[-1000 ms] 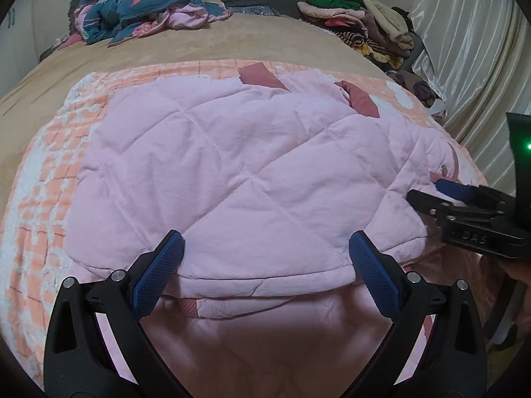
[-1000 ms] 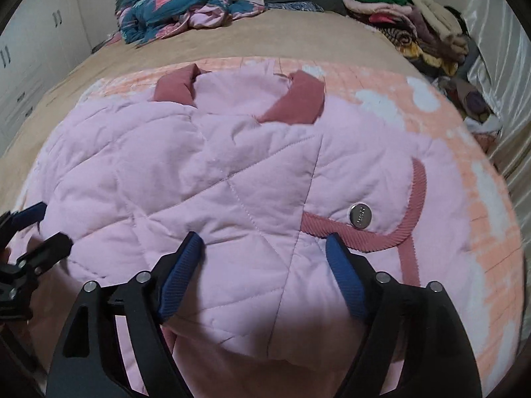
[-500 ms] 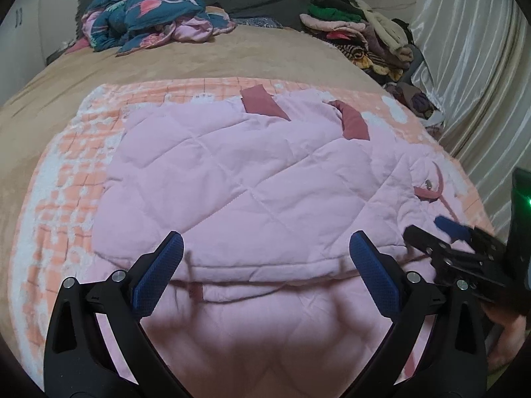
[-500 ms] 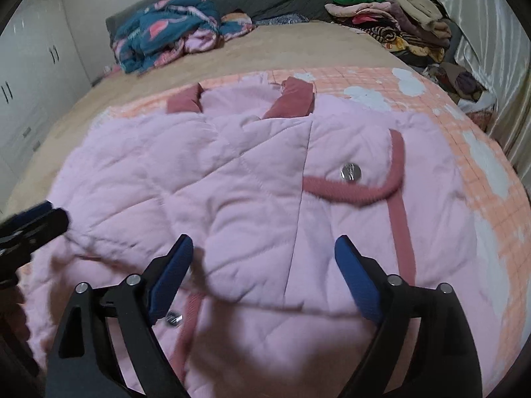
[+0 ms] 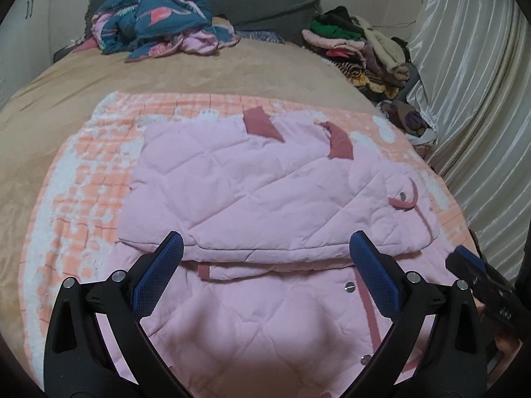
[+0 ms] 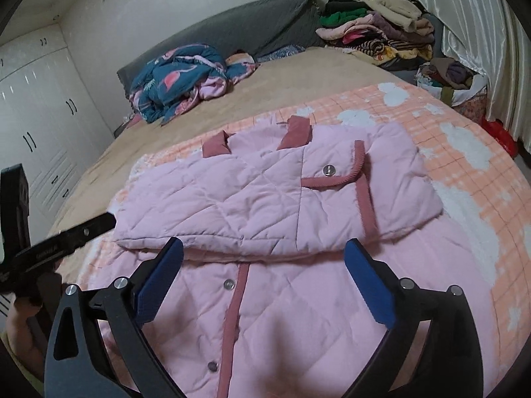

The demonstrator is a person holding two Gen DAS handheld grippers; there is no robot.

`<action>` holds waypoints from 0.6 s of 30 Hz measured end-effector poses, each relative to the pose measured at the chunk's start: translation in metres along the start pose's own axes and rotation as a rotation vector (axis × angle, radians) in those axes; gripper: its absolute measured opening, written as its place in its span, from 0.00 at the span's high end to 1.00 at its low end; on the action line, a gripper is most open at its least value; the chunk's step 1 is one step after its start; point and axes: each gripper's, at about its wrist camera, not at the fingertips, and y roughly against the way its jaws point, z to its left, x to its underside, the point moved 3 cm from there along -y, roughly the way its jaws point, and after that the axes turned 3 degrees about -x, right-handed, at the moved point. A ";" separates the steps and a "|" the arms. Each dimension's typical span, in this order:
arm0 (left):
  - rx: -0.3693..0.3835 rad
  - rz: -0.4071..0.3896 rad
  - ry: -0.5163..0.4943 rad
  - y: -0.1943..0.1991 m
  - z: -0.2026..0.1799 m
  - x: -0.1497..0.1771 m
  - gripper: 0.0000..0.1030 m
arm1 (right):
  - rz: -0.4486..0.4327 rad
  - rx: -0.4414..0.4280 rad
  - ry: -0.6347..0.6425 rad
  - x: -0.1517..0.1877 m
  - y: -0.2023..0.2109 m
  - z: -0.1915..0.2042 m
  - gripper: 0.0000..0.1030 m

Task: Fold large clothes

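A pink quilted jacket (image 5: 265, 192) with dusty-red trim lies on an orange-and-white blanket (image 5: 83, 172) on the bed. Its far part is folded over itself, with a fold edge across the middle, and the near part with snap buttons lies flat. It also shows in the right wrist view (image 6: 265, 199). My left gripper (image 5: 265, 275) is open and empty, above the near part. My right gripper (image 6: 265, 275) is open and empty, above the buttoned front. Each gripper shows at the edge of the other's view.
A teal and pink bundle of bedding (image 5: 156, 20) lies at the head of the tan bed. A pile of clothes (image 5: 361, 46) sits at the far right beside a silvery curtain (image 5: 481, 99). White wardrobe doors (image 6: 36, 126) stand on the left.
Both grippers have pulled back and risen away from the jacket's folded edge. The fold now lies flat, and more of the near part shows.
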 end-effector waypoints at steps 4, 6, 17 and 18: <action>0.010 -0.027 -0.022 0.017 -0.004 -0.002 0.09 | -0.041 0.001 0.009 0.002 0.027 0.001 0.06; 0.027 -0.033 -0.019 0.026 -0.004 -0.002 0.09 | -0.053 0.014 0.018 0.003 0.038 0.001 0.06; 0.033 -0.119 -0.047 0.083 -0.013 0.013 0.09 | -0.124 0.006 -0.012 0.006 0.093 -0.002 0.06; 0.034 -0.120 -0.051 0.087 -0.015 0.015 0.09 | -0.127 0.008 -0.011 0.006 0.096 -0.002 0.06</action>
